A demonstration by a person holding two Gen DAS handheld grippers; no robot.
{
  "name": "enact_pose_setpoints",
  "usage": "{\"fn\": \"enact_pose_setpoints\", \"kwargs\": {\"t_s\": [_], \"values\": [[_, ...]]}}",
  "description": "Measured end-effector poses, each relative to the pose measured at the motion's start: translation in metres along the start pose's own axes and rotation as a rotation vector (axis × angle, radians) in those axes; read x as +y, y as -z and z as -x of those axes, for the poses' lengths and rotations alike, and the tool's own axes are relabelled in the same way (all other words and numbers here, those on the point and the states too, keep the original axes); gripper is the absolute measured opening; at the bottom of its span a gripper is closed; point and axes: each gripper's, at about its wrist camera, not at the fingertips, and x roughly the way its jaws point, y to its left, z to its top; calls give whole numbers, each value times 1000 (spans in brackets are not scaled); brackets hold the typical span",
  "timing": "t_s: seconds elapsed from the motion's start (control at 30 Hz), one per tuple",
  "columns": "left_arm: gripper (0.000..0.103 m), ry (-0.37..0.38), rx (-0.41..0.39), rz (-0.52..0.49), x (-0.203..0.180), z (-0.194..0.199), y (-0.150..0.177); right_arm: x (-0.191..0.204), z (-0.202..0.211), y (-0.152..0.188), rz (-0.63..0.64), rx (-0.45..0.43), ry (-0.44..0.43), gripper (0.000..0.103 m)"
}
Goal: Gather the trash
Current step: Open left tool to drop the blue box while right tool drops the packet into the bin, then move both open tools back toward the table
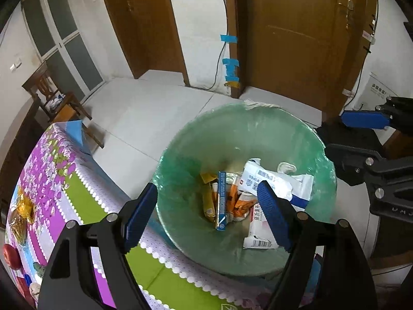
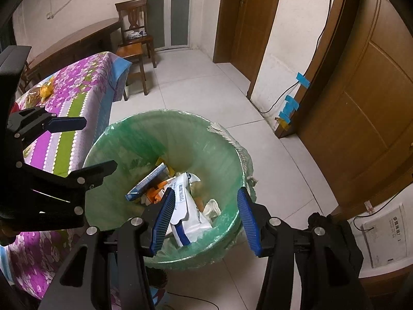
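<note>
A bin lined with a green bag [image 1: 180, 139] [image 2: 155, 115] stands on the floor beside the table. Inside lie a white wipes pack [image 1: 273, 180] [image 2: 189, 215], a narrow blue box [image 1: 221, 199] [image 2: 145, 184], orange wrappers [image 1: 238, 201] and a white barcode packet [image 1: 258, 232]. My left gripper [image 1: 206, 188] hangs open over the bin with nothing between its fingers. My right gripper [image 2: 205, 192] is open above the bin too, and empty. Each gripper shows in the other's view: one right finger [image 1: 365, 120], one left finger [image 2: 67, 124].
A table with a purple and green flowered cloth [image 1: 54, 170] [image 2: 77, 82] adjoins the bin; a red apple [image 1: 11, 255] and a gold wrapper [image 1: 24, 211] lie on it. A wooden chair [image 2: 134, 25] stands beyond. Brown doors [image 1: 296, 33] and a taped cable [image 1: 231, 67] line the wall.
</note>
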Motion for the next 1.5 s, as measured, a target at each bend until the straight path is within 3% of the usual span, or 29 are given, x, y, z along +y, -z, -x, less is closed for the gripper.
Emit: {"fn": "enact_pose_setpoints", "kwargs": {"t_s": [0.43, 0.77, 0.83, 1.07, 1.3, 1.5], "values": [[76, 47, 42, 21, -6, -9, 6, -13, 12, 12, -6, -35, -2, 52], [80, 32, 44, 11, -10, 7, 24, -6, 30, 26, -39, -92, -35, 83], [84, 42, 30, 16, -9, 11, 28, -4, 33, 29, -33, -97, -34, 88], [86, 51, -12, 28, -5, 17, 33, 2, 39, 27, -46, -78, 6, 90], [86, 51, -57, 78, 5, 37, 47, 12, 52, 31, -18, -88, 109, 90], [87, -28, -114, 76, 11, 65, 71, 32, 72, 37, 3, -131, 115, 91]]}}
